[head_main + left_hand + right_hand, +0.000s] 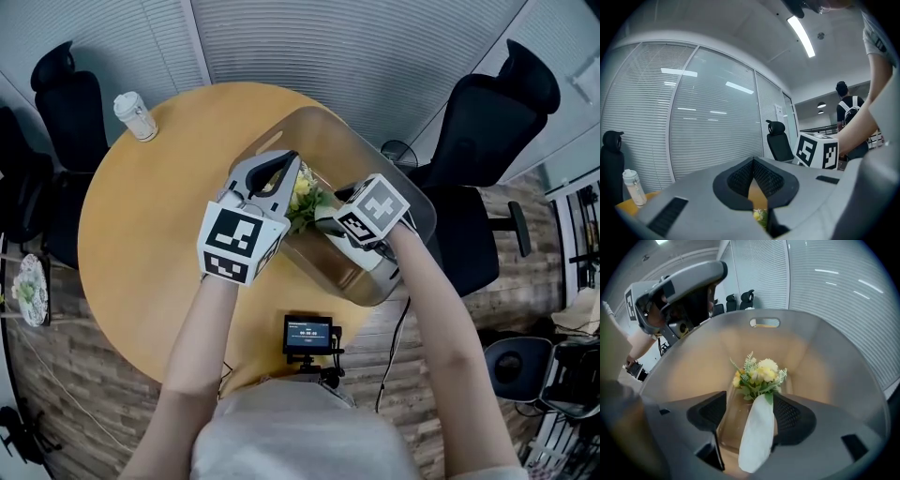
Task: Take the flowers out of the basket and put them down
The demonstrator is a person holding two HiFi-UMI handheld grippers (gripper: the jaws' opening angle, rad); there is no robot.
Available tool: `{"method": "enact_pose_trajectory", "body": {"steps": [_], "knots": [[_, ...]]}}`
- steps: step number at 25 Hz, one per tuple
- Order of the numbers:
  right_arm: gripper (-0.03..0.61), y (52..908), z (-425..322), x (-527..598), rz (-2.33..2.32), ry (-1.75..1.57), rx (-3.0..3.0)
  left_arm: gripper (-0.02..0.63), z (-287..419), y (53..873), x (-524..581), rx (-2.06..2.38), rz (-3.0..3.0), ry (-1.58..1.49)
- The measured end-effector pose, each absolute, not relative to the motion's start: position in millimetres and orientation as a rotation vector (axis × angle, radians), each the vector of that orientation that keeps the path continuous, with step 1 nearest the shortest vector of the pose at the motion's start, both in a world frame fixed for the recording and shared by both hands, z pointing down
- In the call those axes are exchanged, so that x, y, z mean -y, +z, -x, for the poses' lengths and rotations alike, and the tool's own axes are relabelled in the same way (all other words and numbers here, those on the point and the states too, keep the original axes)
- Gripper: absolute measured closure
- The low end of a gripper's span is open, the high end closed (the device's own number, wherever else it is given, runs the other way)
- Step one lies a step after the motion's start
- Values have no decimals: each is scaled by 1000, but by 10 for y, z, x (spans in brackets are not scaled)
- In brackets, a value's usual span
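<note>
One round wooden counter (141,244) carries everything here, and the translucent basket (323,127) stands on its far right part. The flowers (759,373) are still inside that basket, lying low against its floor with their white wrap (757,441) pointing back toward you.

Your right tool (749,411) reaches down into the basket with its jaws standing wide. The wrapped stem lies between them, resting against one pad and clear of the other, so nothing is gripped yet. Your left tool (753,163) is closed tight on nothing, held about level over the basket's left rim.

The risks, as I judge them:
- Close on the wrap alone and the paper may slide off the stems as you lift.
- Close higher up and you crush the blooms.
- Lift at a slant and the bouquet could catch the basket's wall and drag the basket along, since your left tool is not steadying it.

For writing, the cubes (239,242) bear only black square markers. The small screen (307,333) at the near edge shows digits too small to read, and so does the bottle (136,116).
</note>
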State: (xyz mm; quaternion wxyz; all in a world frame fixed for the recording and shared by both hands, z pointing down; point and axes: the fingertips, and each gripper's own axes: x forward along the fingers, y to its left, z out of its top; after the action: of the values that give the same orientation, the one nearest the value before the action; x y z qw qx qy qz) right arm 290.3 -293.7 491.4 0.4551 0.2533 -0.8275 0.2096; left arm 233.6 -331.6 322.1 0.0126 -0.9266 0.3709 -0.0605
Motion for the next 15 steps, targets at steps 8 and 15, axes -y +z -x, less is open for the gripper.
{"method": "enact_pose_trajectory", "body": {"steps": [8,15], "knots": [[244,5354,-2966,2870,-550,582,1884,609,-2269,3183,3332,-1181,2888,-151],[244,5688,-3117,2828,-538,580,1737,609,-2147,3158,3374,-1217,2871,-130]]}}
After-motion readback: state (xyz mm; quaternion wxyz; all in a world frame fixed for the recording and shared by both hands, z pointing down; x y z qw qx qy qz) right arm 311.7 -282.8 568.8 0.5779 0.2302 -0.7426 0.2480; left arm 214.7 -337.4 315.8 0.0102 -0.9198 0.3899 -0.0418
